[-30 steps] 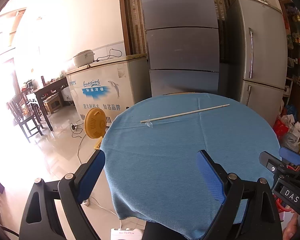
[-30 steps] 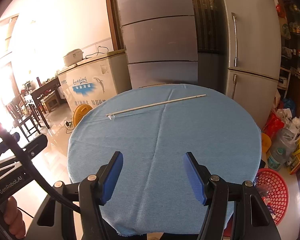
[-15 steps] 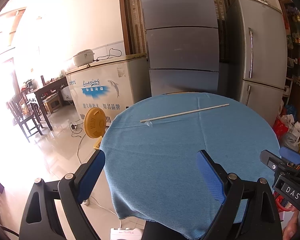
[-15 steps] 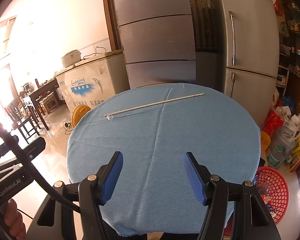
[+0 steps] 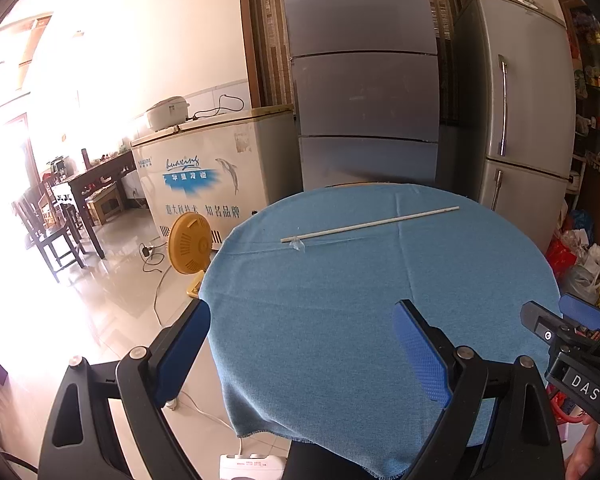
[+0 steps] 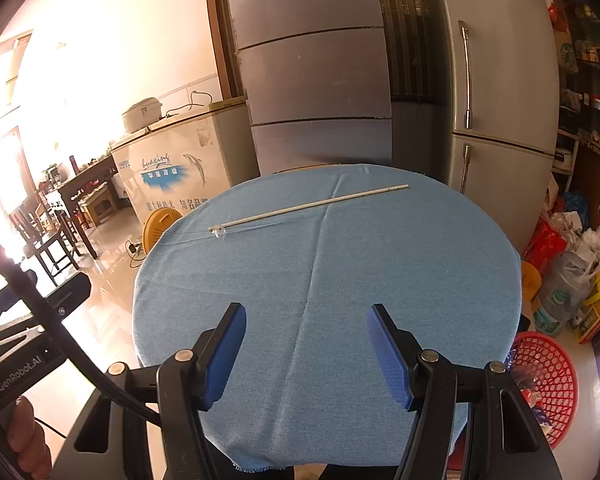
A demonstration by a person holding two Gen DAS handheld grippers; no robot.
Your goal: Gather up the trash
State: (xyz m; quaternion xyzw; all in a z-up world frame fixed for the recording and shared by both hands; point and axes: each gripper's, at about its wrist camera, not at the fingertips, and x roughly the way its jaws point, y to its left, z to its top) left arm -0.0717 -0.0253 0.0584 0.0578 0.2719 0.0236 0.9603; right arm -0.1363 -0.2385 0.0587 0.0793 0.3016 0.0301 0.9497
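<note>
A: Counts, quick. One round desk (image 6: 420,280) under a blue cloth, one long white stick (image 6: 308,205) on it, one scrap of clear tape (image 5: 297,243) at the stick's end.

B: Grippers?

A: Two, left gripper (image 5: 302,346) and right gripper (image 6: 306,354), each with two blue fingers (image 6: 389,356).

B: Background?

A: Two tall fridges (image 6: 496,80), one chest freezer (image 5: 216,176), one yellow fan (image 5: 190,242), one red basket (image 6: 548,380). Bags by the fridge, too jumbled to count.

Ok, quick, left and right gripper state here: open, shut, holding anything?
Left gripper: open wide, nothing between the pads, over the near edge of the blue tablecloth.
Right gripper: open, narrower, empty; the white stick lies untouched.
</note>
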